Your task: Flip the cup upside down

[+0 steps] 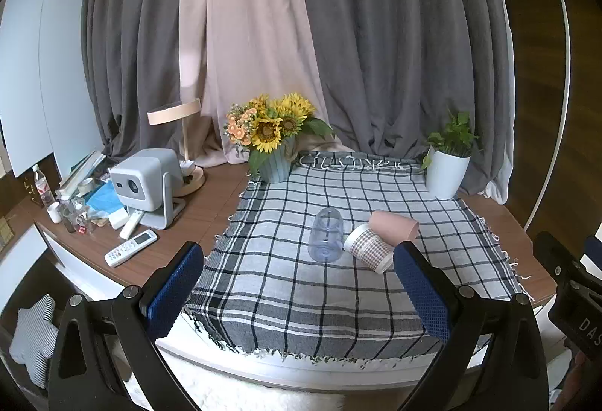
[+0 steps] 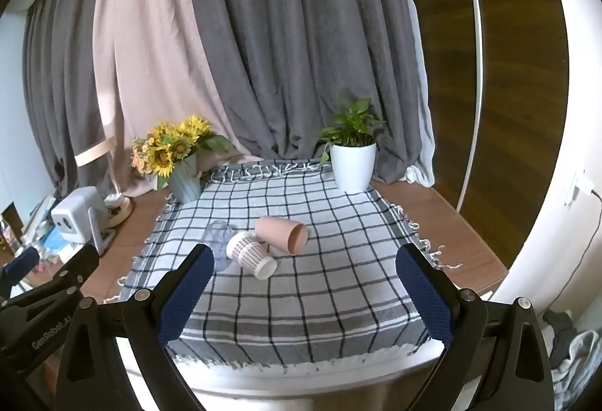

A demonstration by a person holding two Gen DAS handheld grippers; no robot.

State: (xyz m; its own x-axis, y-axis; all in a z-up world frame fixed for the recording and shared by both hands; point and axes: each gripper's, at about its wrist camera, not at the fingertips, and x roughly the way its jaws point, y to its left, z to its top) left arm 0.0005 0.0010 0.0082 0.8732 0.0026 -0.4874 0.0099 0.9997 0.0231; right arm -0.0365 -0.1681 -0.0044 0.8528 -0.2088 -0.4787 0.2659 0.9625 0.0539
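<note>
Three cups lie on their sides on a checked cloth [image 1: 301, 294] [image 2: 320, 298]: a clear plastic cup [image 1: 326, 235] [image 2: 219, 236], a white patterned paper cup [image 1: 368, 247] [image 2: 251, 254] and a pink cup [image 1: 393, 227] [image 2: 282, 234]. The paper cup touches the pink one. My left gripper [image 1: 299, 273] is open and empty, held near the cloth's front edge, short of the cups. My right gripper [image 2: 306, 275] is open and empty too, at the front edge, with the cups ahead to its left.
A sunflower vase [image 1: 274, 143] [image 2: 180, 162] and a white potted plant [image 1: 449, 159] [image 2: 353, 155] stand at the cloth's back corners. A projector [image 1: 148, 181], remotes [image 1: 129, 247], a lamp [image 1: 180, 140] and clutter sit on the wooden desk at left. Curtains hang behind.
</note>
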